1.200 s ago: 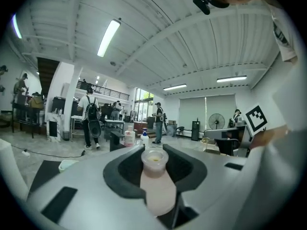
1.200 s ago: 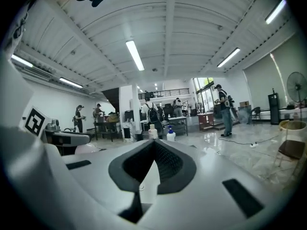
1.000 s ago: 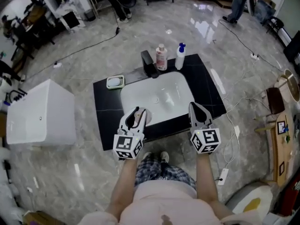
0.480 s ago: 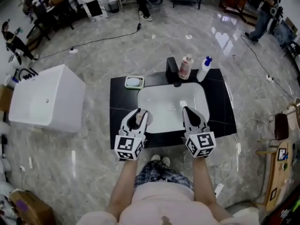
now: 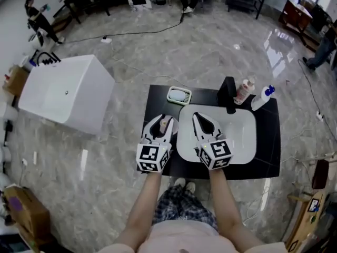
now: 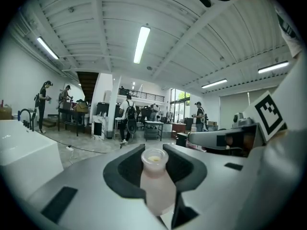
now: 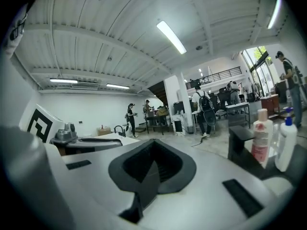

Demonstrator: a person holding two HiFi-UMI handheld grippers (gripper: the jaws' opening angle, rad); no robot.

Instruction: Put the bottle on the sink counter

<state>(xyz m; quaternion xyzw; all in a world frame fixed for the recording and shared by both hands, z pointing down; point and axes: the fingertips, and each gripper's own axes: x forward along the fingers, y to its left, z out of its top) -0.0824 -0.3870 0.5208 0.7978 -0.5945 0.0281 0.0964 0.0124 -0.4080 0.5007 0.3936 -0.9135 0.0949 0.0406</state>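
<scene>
Left gripper [image 5: 159,126] pinches 1 pink bottle [image 6: 156,183]; right gripper [image 5: 199,122] pressed together, empty. Lower the bottle upright onto bare black counter [image 5: 157,100] beside the basin [image 5: 239,137] before releasing.

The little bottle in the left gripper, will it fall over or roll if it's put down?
The bottle looks narrow and milky, so it's probably light plastic. It's round, so it would likely roll if laid on its side. Standing up, it may tip at a nudge. The left gripper is shut on its smooth-looking sides, so it could be a bit slippery.
</scene>
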